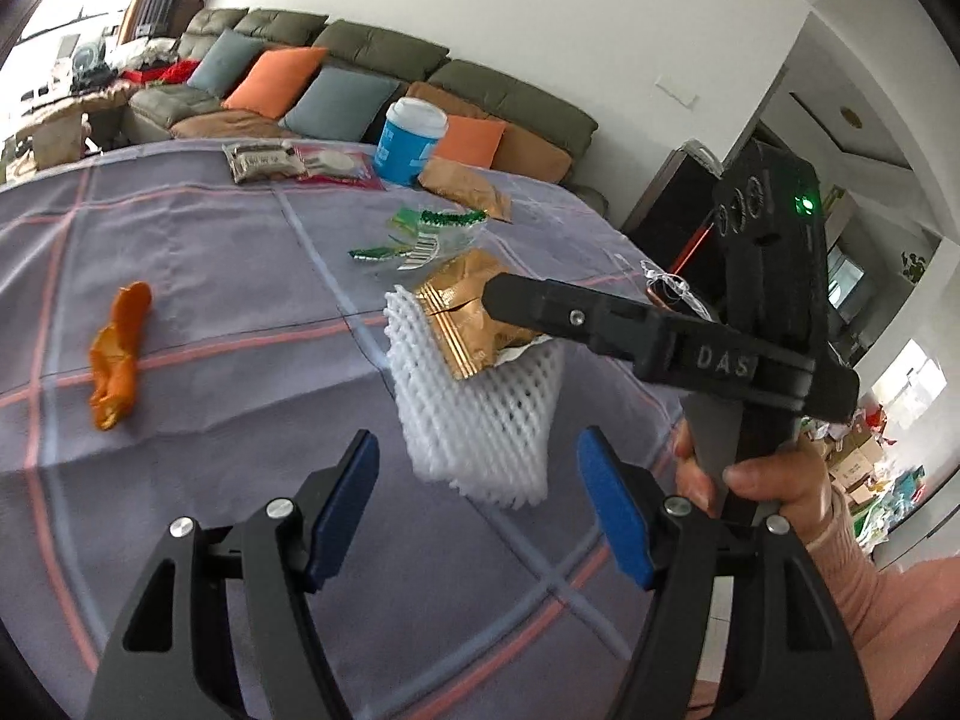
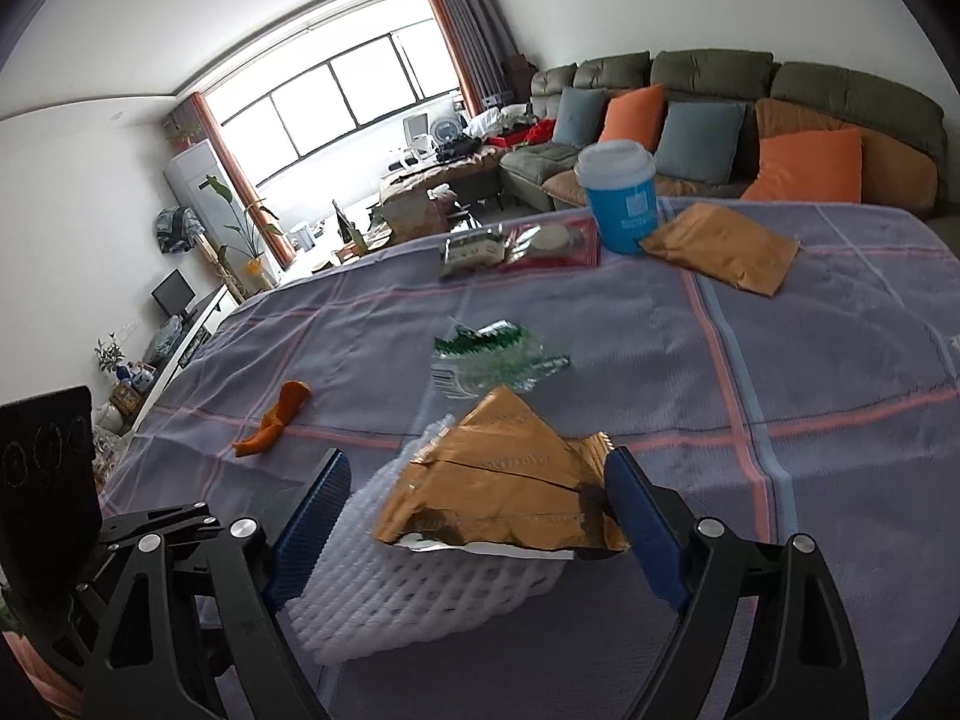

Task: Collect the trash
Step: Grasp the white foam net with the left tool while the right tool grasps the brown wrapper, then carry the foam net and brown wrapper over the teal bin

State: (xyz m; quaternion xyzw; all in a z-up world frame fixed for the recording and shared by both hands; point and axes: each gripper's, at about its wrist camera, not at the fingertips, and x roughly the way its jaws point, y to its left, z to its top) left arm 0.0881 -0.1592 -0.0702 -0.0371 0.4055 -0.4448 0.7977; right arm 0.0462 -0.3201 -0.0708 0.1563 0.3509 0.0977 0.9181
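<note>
A white foam fruit net (image 2: 420, 588) lies on the purple checked tablecloth (image 2: 840, 360) with a crumpled gold wrapper (image 2: 498, 492) on top of it. My right gripper (image 2: 479, 455) straddles both with its jaws wide; the right pad (image 2: 636, 516) touches the wrapper's edge, while the left pad stands beside the net. In the left wrist view the net (image 1: 480, 420) and gold wrapper (image 1: 468, 318) sit just ahead of my open left gripper (image 1: 477, 437). One black finger (image 1: 570, 318) of the right gripper reaches over the wrapper, held by a hand (image 1: 774, 480).
More trash on the cloth: an orange peel (image 1: 117, 354) at left, a clear wrapper with green print (image 1: 414, 240) beyond the net, a blue cup (image 1: 411, 141), a brown pouch (image 1: 468, 189) and flat packets (image 1: 264, 159) at the far edge. A sofa (image 1: 372, 54) stands behind.
</note>
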